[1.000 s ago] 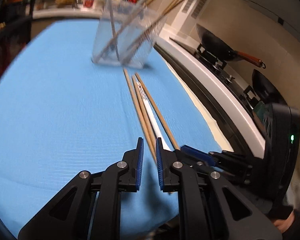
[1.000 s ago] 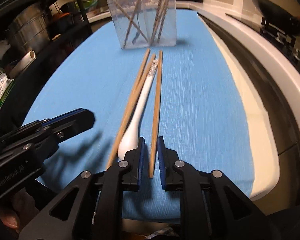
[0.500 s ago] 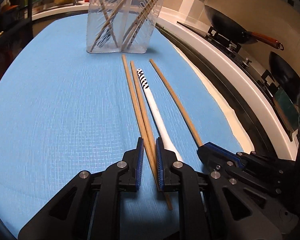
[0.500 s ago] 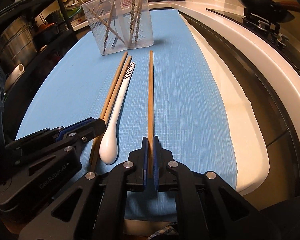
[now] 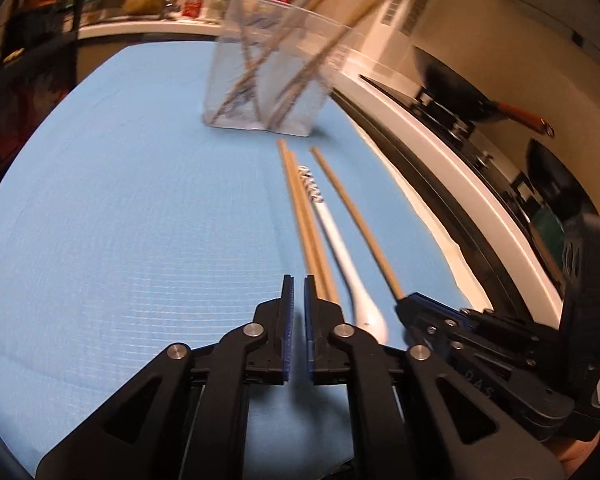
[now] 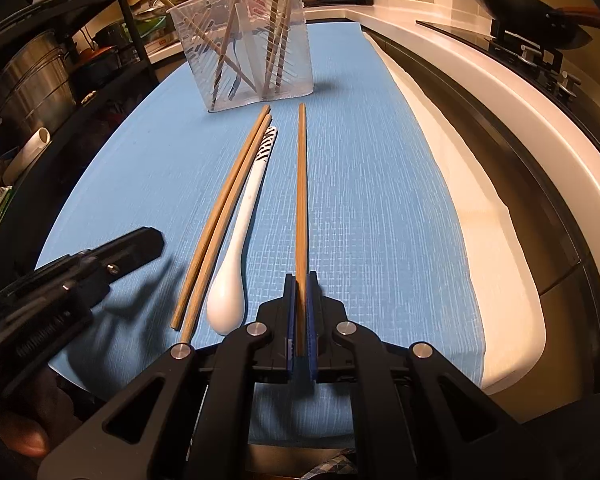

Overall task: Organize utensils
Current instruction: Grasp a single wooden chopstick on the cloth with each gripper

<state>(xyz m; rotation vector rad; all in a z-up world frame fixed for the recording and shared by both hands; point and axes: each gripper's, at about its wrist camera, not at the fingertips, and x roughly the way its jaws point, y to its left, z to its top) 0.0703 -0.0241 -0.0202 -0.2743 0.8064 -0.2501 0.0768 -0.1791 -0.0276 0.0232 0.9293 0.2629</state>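
My right gripper (image 6: 299,280) is shut on the near end of a single wooden chopstick (image 6: 301,184), which points toward a clear plastic utensil holder (image 6: 244,44) with several chopsticks in it. Left of it lie two wooden chopsticks (image 6: 220,216) and a white spoon (image 6: 240,240) on the blue mat (image 6: 372,200). My left gripper (image 5: 297,284) is nearly closed and empty, just left of the two chopsticks (image 5: 308,236). The spoon (image 5: 340,248), the held chopstick (image 5: 356,224) and the holder (image 5: 272,68) also show in the left wrist view.
A white counter edge (image 6: 500,92) and a stove with a black wok (image 6: 532,20) run along the right. A dark shelf with steel pots (image 6: 32,84) stands on the left. The mat's front edge (image 6: 340,424) is close below the grippers.
My right gripper closed on the right-hand chopstick and shifted it away from the spoon. My left gripper moved left, off the pair of chopsticks.
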